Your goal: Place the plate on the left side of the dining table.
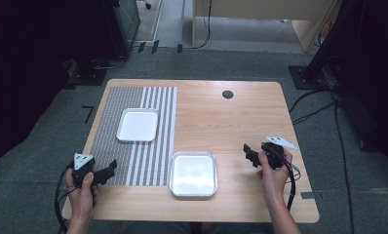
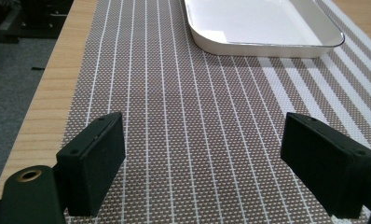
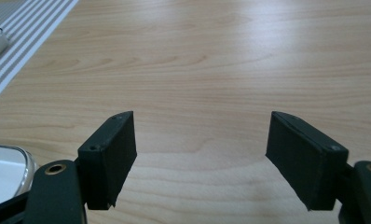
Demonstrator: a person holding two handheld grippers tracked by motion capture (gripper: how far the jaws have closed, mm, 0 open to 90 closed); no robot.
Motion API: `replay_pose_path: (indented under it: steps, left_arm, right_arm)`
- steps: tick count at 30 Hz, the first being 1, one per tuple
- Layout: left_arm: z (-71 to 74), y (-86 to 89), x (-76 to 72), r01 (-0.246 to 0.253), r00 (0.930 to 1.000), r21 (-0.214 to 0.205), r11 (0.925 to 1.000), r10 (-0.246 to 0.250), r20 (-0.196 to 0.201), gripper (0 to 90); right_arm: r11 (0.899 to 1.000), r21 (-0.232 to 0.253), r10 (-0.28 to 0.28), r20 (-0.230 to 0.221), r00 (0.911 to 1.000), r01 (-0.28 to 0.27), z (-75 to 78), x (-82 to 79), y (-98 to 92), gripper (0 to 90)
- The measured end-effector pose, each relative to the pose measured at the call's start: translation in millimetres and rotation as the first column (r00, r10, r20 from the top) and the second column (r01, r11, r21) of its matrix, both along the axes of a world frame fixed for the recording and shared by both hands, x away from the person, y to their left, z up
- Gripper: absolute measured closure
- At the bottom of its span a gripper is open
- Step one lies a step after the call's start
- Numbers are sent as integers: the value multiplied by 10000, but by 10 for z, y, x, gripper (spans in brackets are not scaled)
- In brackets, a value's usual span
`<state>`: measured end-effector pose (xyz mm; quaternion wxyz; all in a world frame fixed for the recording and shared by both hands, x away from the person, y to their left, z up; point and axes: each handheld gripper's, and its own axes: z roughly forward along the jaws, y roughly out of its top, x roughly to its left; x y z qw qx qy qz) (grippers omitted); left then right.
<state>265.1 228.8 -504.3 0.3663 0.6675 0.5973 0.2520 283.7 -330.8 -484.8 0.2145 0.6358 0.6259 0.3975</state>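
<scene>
Two empty trays lie on the wooden table [image 1: 231, 117]. A white tray [image 1: 137, 125] rests on the striped placemat [image 1: 109, 146], and a silver-rimmed tray [image 1: 193, 174] sits near the front middle, partly off the mat. My left gripper [image 1: 110, 169] hovers over the mat's front left corner, open, with nothing between its jaws. In the left gripper view the white tray [image 2: 263, 23] lies ahead beyond the open gripper [image 2: 202, 168]. My right gripper [image 1: 248, 153] is open over bare wood right of the silver tray. The right gripper view has the gripper [image 3: 202, 158] open and the silver tray's rim [image 3: 23, 161] at lower left.
A small dark round grommet [image 1: 227, 94] is set in the table near the far edge. Cables trail on the grey floor [image 1: 319, 109] to the right, and dark equipment stands around the table.
</scene>
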Motion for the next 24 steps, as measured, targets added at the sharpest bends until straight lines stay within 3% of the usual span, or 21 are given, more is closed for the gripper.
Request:
replay_pose_path:
  steps: [9,24]
  left_arm:
    - [-19,-6,6,79,9998,273,9996,-74,-163,142]
    - [-37,12,18,35,9998,299,9995,-28,-206,145]
  right_arm:
    - [9991,-248,-352,22,9994,352,-99,-201,-209,258]
    - [9933,-382,-1094,-85,9940,1090,-203,-514,-633,258]
